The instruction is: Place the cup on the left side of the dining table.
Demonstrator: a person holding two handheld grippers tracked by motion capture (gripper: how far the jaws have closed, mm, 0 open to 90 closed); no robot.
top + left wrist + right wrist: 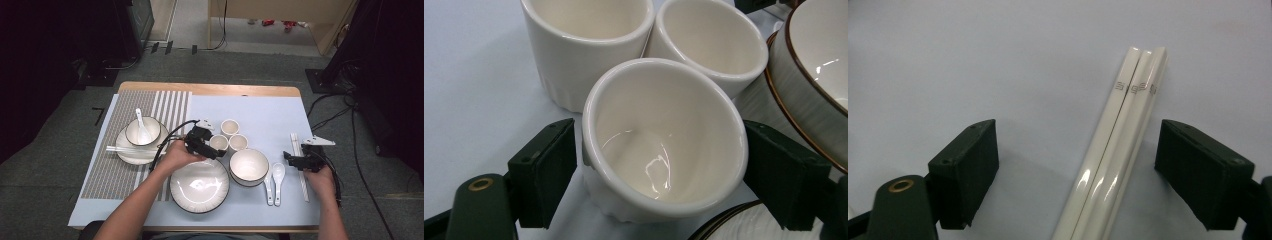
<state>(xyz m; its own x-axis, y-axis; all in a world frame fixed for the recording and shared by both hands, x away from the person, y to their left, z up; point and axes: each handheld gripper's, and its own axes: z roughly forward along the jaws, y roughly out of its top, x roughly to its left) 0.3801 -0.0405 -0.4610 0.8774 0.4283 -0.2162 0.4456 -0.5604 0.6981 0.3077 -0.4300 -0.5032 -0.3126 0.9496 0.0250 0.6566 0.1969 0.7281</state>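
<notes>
obstacles: two more white ceramic cups (634, 45) touch behind my cup (664, 145), brown-rimmed bowl (809, 75) close beside | free: blue mat (474, 85) on the other side

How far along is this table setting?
Done: the mat's plate holds small bowl, spoon, chopsticks. In hand: left tool brackets a cup; open right tool straddles loose chopsticks. Left: two cups, big plate, large bowl, two spoons.

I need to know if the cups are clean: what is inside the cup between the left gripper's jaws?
The cup holds nothing: bare glossy white bottom. The table under it is covered.
</notes>
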